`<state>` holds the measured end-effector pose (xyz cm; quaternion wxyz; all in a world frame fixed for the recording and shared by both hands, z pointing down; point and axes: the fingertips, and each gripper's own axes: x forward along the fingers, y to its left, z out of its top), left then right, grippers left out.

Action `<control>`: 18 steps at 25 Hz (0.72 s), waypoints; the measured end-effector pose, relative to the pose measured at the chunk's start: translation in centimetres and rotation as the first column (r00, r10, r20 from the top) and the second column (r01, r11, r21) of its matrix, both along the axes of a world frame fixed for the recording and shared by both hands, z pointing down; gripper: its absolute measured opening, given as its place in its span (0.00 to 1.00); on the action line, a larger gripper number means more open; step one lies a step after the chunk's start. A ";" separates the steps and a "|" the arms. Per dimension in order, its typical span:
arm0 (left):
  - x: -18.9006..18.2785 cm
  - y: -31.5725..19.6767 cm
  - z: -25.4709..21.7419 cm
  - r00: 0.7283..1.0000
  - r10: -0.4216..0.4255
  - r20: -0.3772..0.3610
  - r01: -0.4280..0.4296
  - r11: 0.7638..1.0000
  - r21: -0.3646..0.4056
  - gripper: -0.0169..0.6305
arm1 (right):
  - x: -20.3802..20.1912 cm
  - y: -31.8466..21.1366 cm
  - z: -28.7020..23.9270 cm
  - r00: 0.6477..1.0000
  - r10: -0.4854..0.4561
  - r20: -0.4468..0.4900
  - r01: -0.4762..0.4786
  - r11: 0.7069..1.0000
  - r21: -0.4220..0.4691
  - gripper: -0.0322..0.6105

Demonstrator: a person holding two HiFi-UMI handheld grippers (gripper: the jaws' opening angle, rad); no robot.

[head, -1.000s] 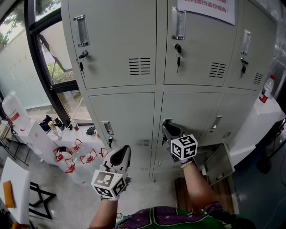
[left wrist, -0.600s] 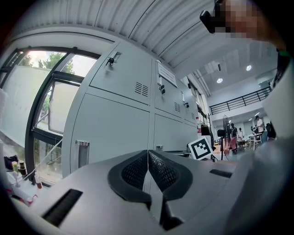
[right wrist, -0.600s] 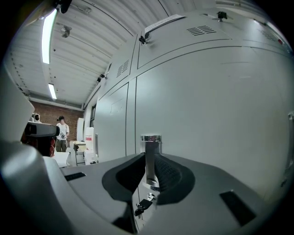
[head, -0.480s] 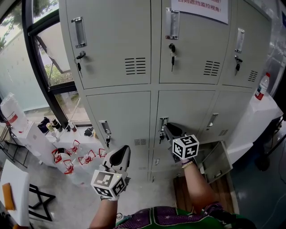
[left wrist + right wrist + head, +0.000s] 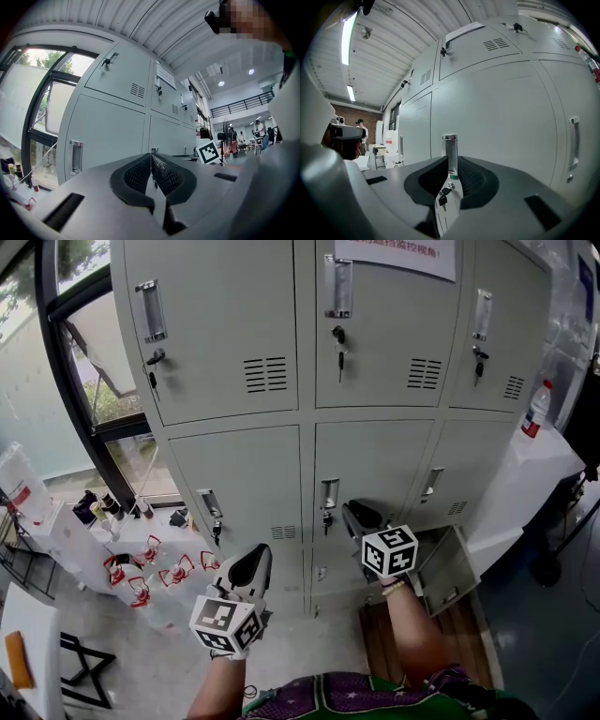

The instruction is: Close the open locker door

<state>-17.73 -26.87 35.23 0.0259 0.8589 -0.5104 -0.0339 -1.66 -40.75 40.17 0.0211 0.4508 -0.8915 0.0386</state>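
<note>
While its jaws stand a narrow gap apart with nothing pressed between the pads, the right claw (image 5: 451, 161) points level at a door (image 5: 497, 122) in the middle row of the lockers (image 5: 234, 334). Its own view looks through that gap straight at the door's handle (image 5: 449, 145), with a key (image 5: 442, 200) hanging in the lock just below. Seen from the head view, the claw tips are near the handle, a little to its right and apart from it. This door lies flush with the doors on either side.

Closed pad to pad and empty, the left claw (image 5: 151, 158) is held lower and further left, above the floor (image 5: 159, 652) and well back from the lockers.

Just right of the right claw, at the bottom right corner of the lockers, a low door (image 5: 442, 568) stands ajar, tilted out from the front. Neither claw touches it.
</note>
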 end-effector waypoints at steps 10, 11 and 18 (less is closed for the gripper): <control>2.3 0.8 -0.1 0.999 0.040 0.004 -0.040 0.999 0.009 0.06 | 3.8 3.3 -0.3 0.999 0.051 -0.007 -0.051 0.998 0.024 0.14; 2.6 0.8 -0.1 0.999 0.047 0.005 -0.047 0.999 0.009 0.06 | 4.2 3.6 -0.3 0.998 0.060 -0.009 -0.060 0.998 0.026 0.14; 4.6 0.7 -0.1 0.995 0.094 0.019 -0.095 0.995 0.014 0.06 | 6.6 6.6 -0.1 0.991 0.118 -0.060 -0.114 0.991 0.072 0.14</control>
